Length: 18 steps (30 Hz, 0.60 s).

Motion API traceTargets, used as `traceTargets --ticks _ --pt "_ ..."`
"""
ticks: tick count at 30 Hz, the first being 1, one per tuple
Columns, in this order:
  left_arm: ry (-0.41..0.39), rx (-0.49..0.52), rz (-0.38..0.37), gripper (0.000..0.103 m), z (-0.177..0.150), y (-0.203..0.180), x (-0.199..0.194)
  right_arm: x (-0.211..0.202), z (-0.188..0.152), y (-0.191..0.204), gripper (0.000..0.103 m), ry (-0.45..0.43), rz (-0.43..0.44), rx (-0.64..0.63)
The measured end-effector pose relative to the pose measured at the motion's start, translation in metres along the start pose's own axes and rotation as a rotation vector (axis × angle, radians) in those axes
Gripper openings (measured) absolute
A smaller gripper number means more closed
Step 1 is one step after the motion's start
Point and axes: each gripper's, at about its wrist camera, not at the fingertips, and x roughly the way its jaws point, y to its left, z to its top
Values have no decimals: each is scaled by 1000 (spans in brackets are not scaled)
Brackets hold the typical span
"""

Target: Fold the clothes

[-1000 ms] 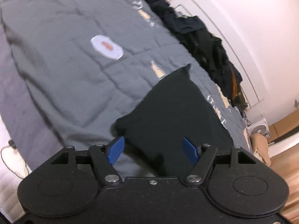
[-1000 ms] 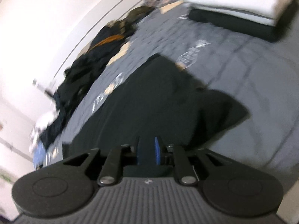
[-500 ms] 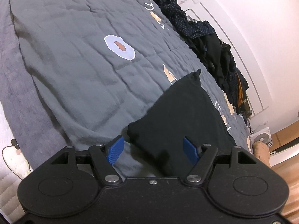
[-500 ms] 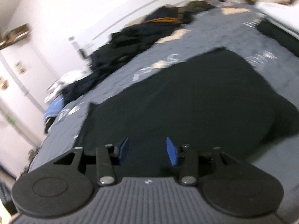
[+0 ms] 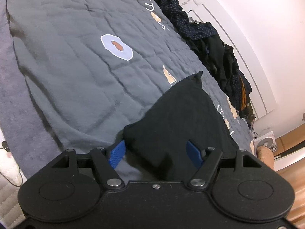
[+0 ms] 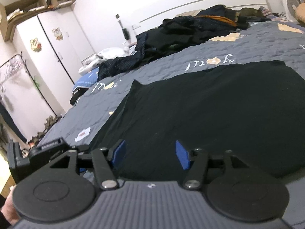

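A black garment (image 5: 181, 118) lies folded flat on the grey quilt (image 5: 76, 66); in the right wrist view it (image 6: 209, 106) fills the middle. My left gripper (image 5: 156, 152) is open, its blue fingers straddling the garment's near corner without closing on it. My right gripper (image 6: 148, 153) is open just above the garment's near edge, with nothing between its fingers. The left gripper's black body (image 6: 38, 152) shows at the lower left of the right wrist view.
A heap of dark clothes (image 6: 190, 30) lies along the far side of the bed by the white wall. A white wardrobe (image 6: 47, 53) and a clothes rack (image 6: 11, 80) stand at the left. A small fan (image 5: 266, 143) sits on the floor.
The right gripper went from shut on the garment to open and swung left, low over its near edge. The left gripper stayed open and edged closer to the garment's corner.
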Motion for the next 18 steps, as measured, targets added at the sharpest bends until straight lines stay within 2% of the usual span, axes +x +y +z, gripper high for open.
traceTargets --ticks 9,18 --pt "-12 12 34 69 -6 -3 6 3 -2 13 61 4 38 -43" --pt "7 -41 67 70 -9 2 9 1 -4 24 63 3 91 -52"
